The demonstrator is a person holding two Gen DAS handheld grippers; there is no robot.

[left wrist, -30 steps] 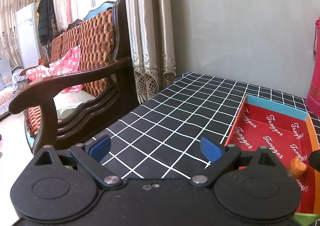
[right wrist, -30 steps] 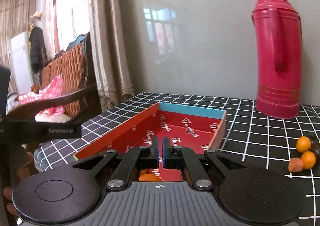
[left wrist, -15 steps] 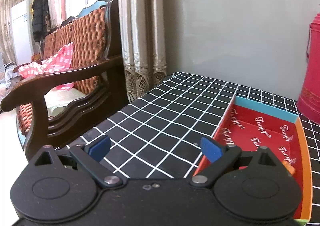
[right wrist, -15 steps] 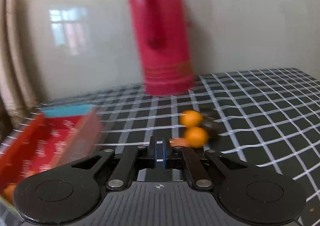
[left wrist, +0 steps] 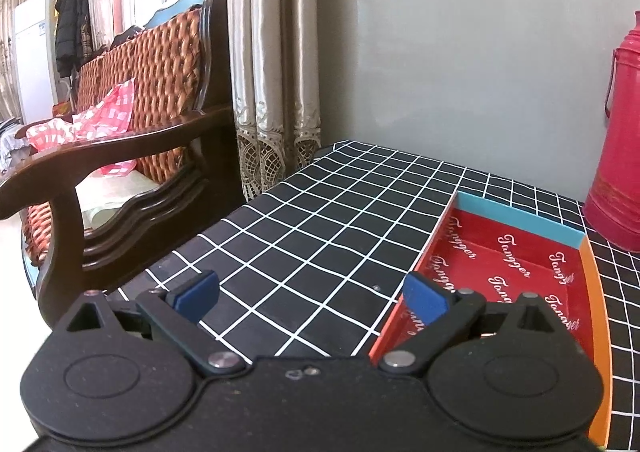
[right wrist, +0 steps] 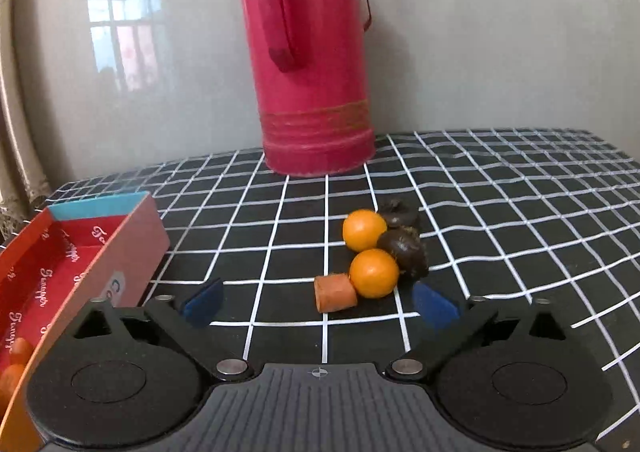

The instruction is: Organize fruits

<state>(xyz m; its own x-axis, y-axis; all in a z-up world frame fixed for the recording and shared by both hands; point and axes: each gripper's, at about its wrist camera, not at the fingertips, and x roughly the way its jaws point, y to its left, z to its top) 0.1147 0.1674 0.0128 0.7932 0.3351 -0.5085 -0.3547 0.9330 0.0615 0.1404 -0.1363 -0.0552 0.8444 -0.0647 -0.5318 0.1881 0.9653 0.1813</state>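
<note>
Left gripper (left wrist: 310, 292) spread wide, empty, hovering beside red box (left wrist: 592, 276). Box at left in right view, orange pieces (right wrist: 14, 366) already inside. Right gripper (right wrist: 318, 308) opening, nothing between pads, aimed at fruit cluster ahead on checked cloth (right wrist: 520, 188). Nearest: carrot chunk (right wrist: 335, 293) touching orange fruit (right wrist: 374, 273); second orange fruit (right wrist: 364, 230) and dark fruits (right wrist: 404, 252) behind. Best to straddle chunk alone, lower until pads flank it, close gently, avoid nudging round fruit into rolling. Red thermos (right wrist: 312, 64) well behind.
</note>
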